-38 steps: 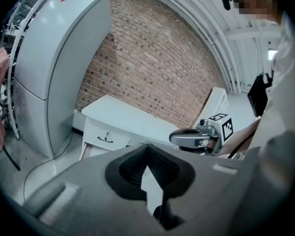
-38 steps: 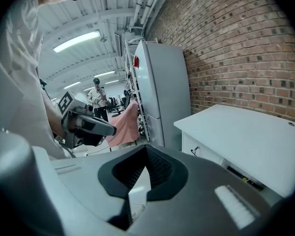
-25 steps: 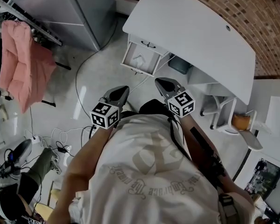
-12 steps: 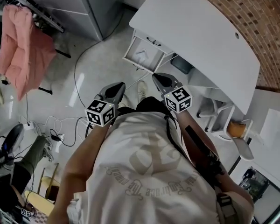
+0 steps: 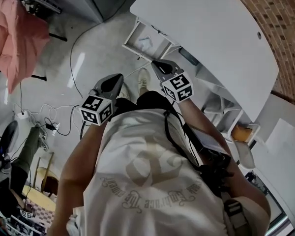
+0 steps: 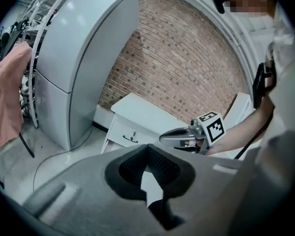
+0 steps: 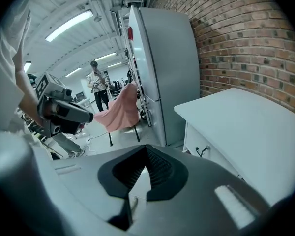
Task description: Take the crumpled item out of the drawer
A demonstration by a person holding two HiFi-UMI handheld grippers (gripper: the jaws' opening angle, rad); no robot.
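Where the drawer stands pulled out from under the white desk, the crumpled white item lies inside it on the drawer's bottom. The right gripper is the nearer of the two. In the head view its tips sit just below and to the right of the drawer's open front, apart from the item and outside the drawer. Its jaws are closed together with nothing between them. The left gripper hangs farther off, lower and to the left over the floor, its jaws likewise closed and empty. Between the two grippers a light shoe rests on the floor. Beyond that, a tall grey refrigerator stands left of the desk, a brick wall runs behind the desk, and a pink garment hangs on a rack at far left, with cables strewn below it.
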